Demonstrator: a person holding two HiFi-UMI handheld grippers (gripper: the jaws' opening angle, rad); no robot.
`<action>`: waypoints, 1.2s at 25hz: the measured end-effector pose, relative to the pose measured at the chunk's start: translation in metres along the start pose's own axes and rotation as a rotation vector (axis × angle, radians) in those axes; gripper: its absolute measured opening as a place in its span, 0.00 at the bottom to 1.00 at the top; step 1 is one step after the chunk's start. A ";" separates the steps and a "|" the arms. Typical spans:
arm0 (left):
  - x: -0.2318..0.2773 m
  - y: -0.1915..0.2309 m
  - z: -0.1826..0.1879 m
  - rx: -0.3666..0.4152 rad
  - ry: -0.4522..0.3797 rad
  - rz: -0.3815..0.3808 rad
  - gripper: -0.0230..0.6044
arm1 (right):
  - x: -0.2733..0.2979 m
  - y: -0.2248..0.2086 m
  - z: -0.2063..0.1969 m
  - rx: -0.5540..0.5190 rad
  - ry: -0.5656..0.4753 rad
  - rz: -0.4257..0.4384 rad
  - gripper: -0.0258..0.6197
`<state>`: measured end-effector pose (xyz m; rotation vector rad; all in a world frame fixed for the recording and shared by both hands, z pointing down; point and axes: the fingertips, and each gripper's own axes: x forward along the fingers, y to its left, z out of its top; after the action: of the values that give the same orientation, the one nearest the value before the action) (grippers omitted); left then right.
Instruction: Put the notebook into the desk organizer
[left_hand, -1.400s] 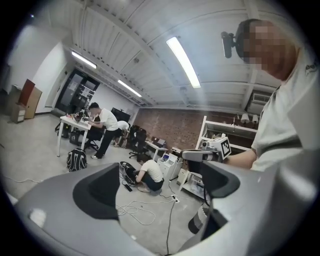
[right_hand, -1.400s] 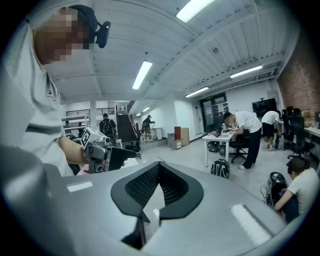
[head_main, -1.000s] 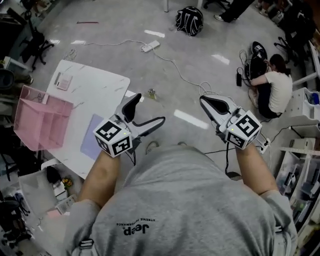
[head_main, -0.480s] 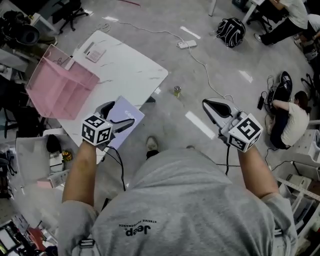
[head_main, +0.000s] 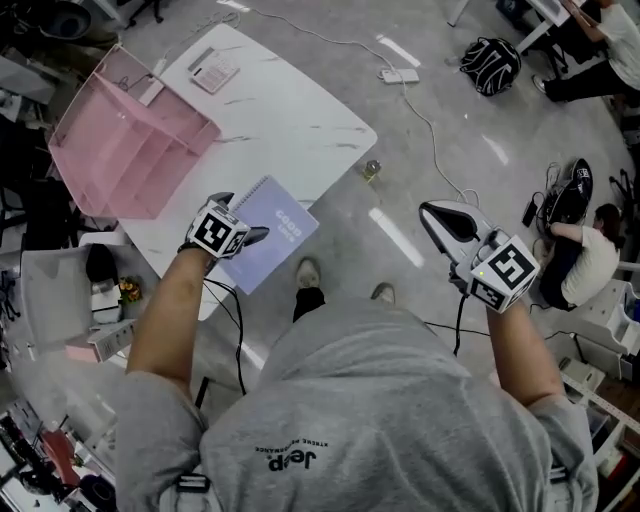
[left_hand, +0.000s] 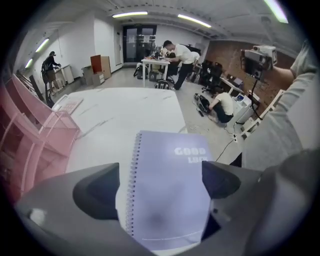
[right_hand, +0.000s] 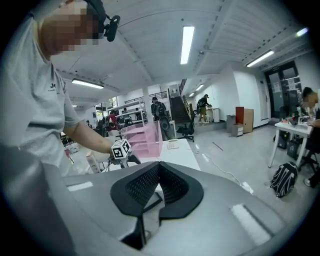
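The left gripper is spread wide, one jaw on each side of the near end of the notebook; whether they touch it cannot be told. The notebook lies flat at the near edge of the white table, one corner reaching out past the edge. Its cover is pale lavender with a wire spiral down one long side, white "GOOD" lettering near the far end and a thin white line near the close end. The pink see-through desk organizer stands on the far left part of the table, well apart from the notebook. The right gripper has its jaws pressed together on nothing, held over the floor away from the table
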<state>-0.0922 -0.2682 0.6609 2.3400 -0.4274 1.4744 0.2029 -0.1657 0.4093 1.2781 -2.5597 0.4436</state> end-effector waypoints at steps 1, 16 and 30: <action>0.007 0.002 -0.006 0.003 0.023 0.004 0.91 | 0.003 0.000 -0.002 0.003 0.007 0.002 0.04; 0.036 0.014 -0.042 -0.036 0.177 0.036 0.90 | 0.006 -0.001 -0.019 0.031 0.037 0.007 0.04; 0.018 0.038 -0.045 -0.094 0.234 0.025 0.37 | 0.008 -0.004 -0.015 0.026 0.038 0.012 0.04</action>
<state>-0.1374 -0.2839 0.7004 2.0667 -0.4537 1.6770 0.2024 -0.1684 0.4267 1.2518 -2.5391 0.5009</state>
